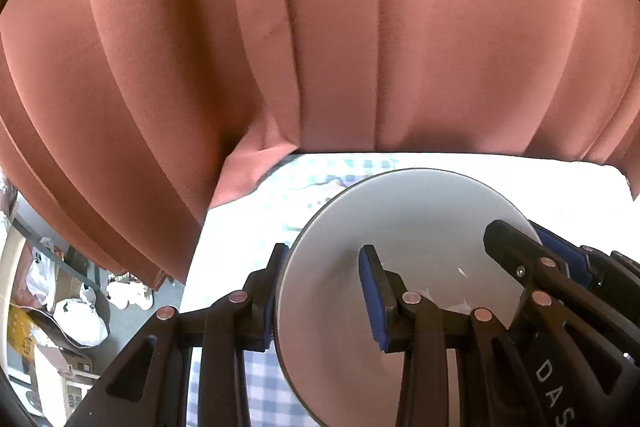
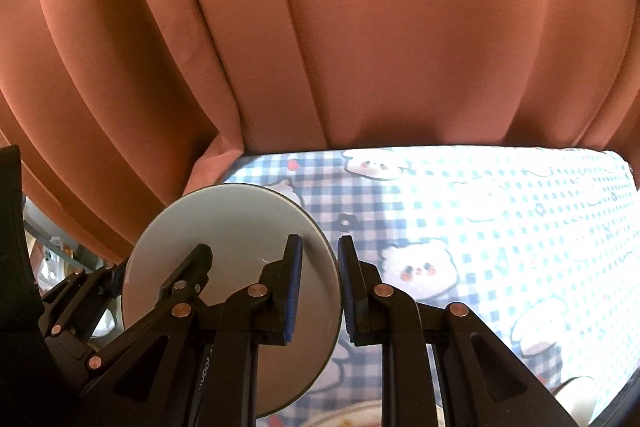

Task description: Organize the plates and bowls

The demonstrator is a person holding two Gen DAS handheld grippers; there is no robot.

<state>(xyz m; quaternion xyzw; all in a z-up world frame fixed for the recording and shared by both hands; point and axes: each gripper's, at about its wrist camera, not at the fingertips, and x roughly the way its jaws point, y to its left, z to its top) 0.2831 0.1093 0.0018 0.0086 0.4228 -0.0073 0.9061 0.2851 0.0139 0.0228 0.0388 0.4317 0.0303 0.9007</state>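
Observation:
A pale grey plate (image 1: 412, 227) is held up, tilted, above the checked tablecloth (image 1: 256, 387). My left gripper (image 1: 322, 291) has its jaws on either side of the plate's left rim, with a gap showing at the right pad. My right gripper (image 2: 320, 287) straddles the plate's right rim (image 2: 240, 227); it also shows in the left wrist view (image 1: 536, 255), closed on the rim. My left gripper shows in the right wrist view (image 2: 160, 267) on the plate's left edge.
A terracotta curtain (image 1: 320, 27) hangs just behind the table's far edge. The cloth (image 2: 500, 219) with bear prints spreads to the right. Other dish rims (image 2: 576, 395) show at the bottom right. Boxes and bags (image 1: 60, 299) lie on the floor at left.

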